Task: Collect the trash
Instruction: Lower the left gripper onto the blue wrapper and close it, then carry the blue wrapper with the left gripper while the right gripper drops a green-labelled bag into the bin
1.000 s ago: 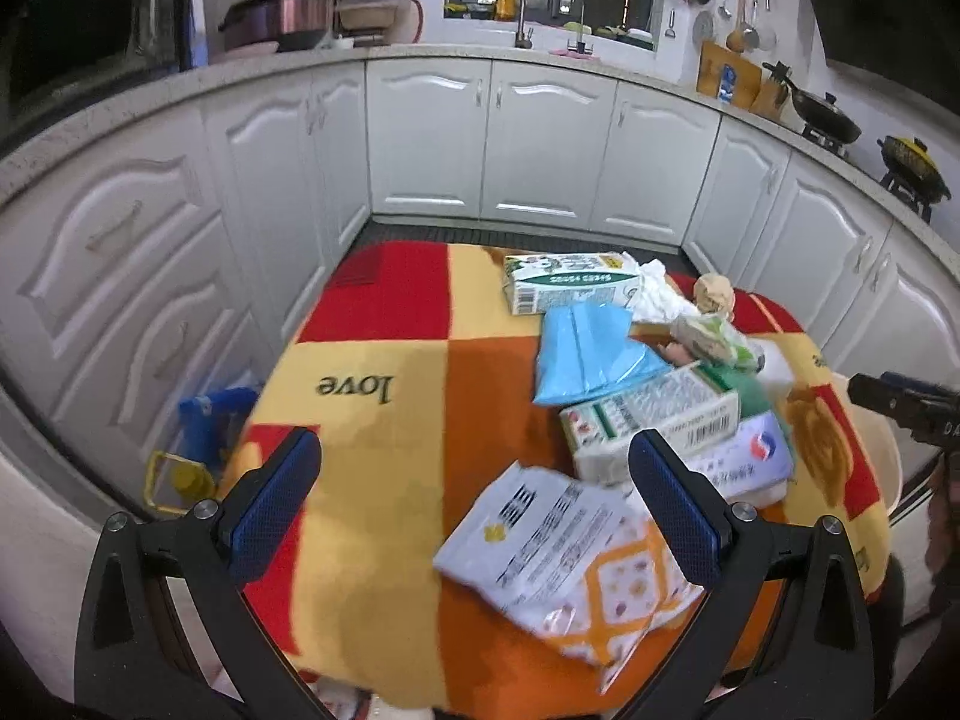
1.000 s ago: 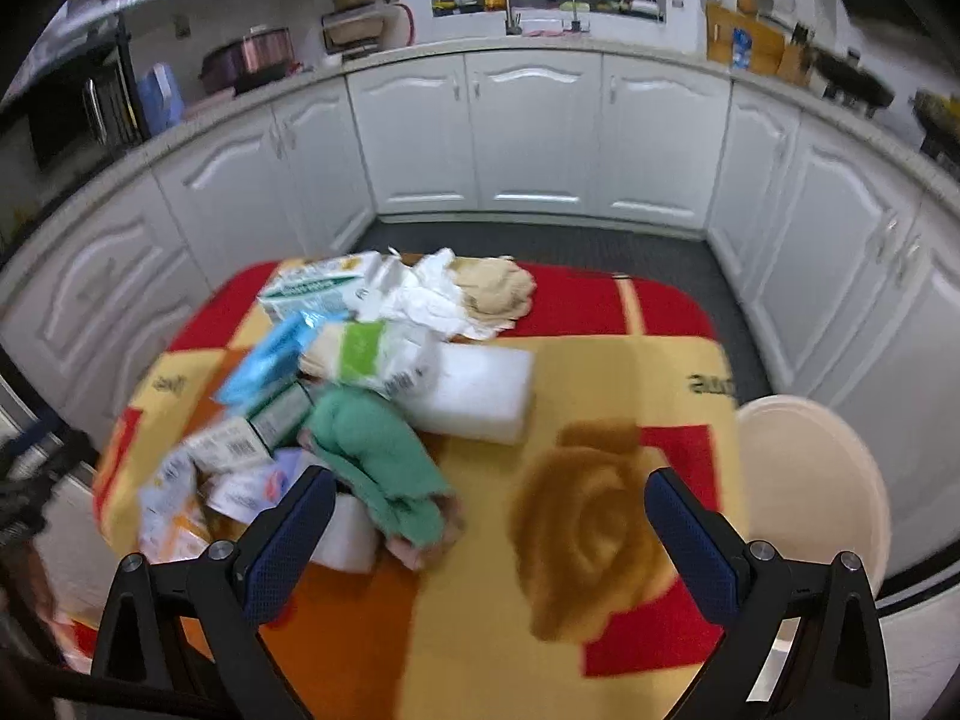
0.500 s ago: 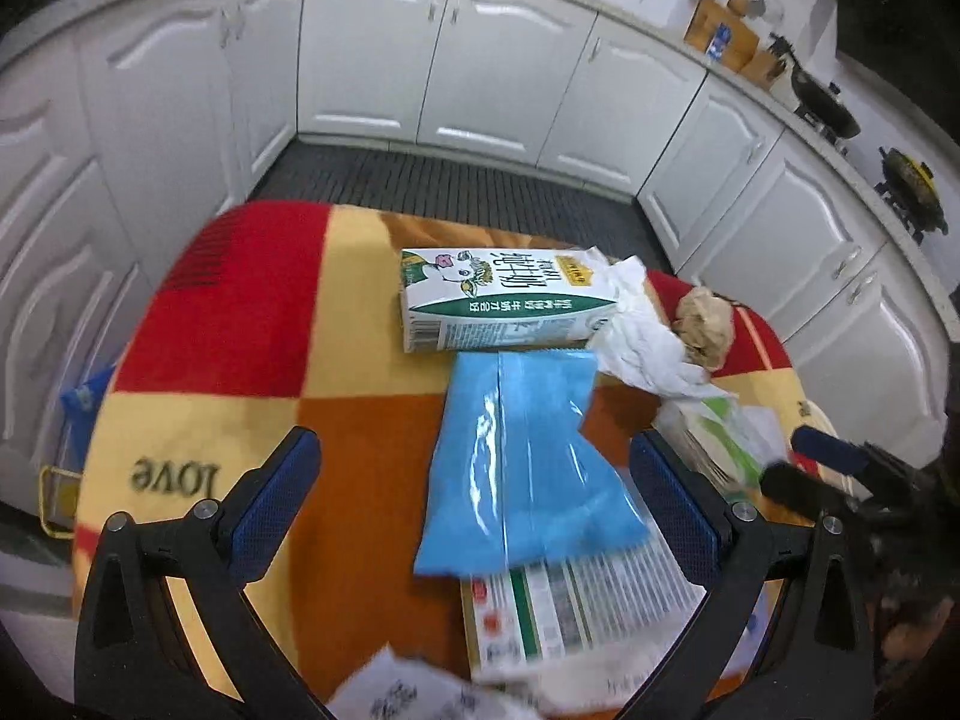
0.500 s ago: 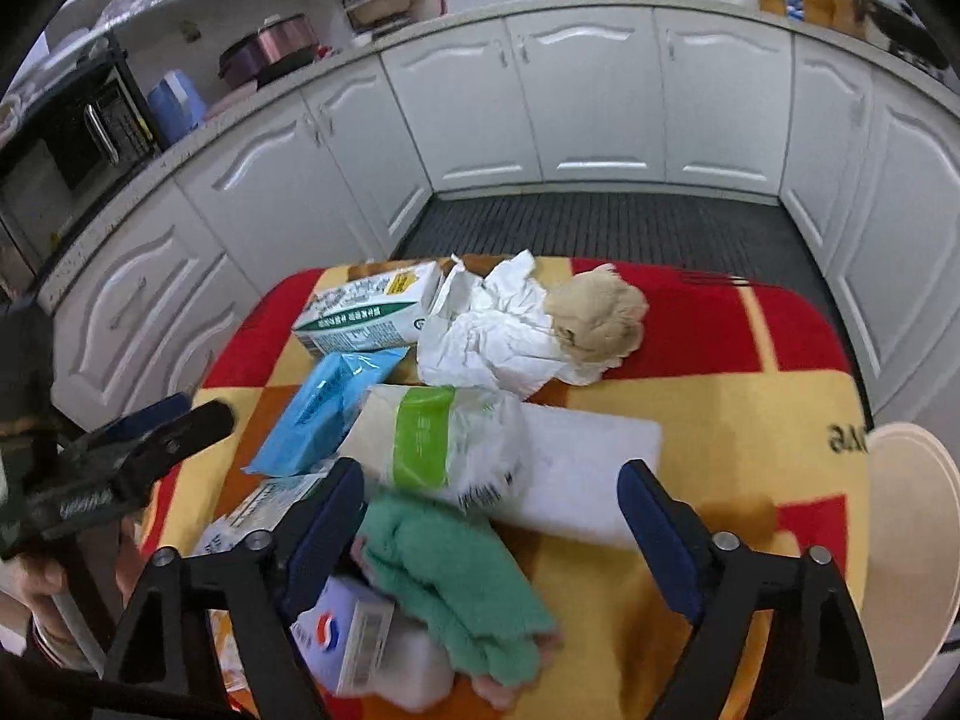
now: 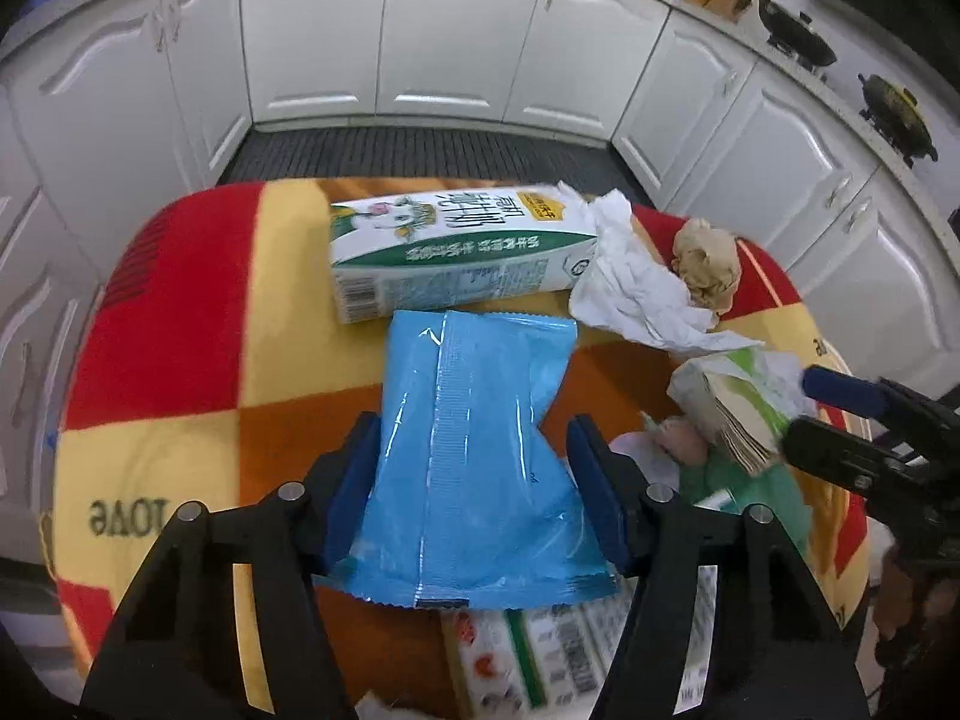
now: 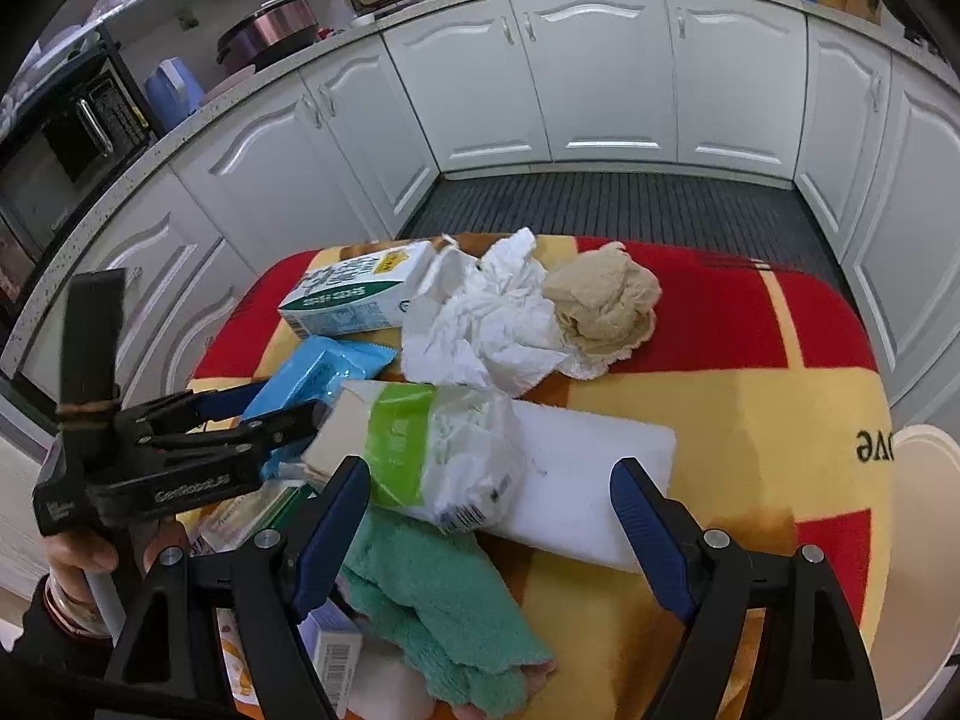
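Left wrist view: the table [image 5: 180, 354], draped in a checked blanket, is seen far closer than a second ago. A milk carton [image 5: 456, 252] lies at its far edge. The blue wrapper [image 5: 474, 450] is now straddled by the left tool [image 5: 477, 495], jaws narrowed but not clamped. The right tool [image 6: 489, 525] is held released over a tissue pack [image 6: 432, 450].
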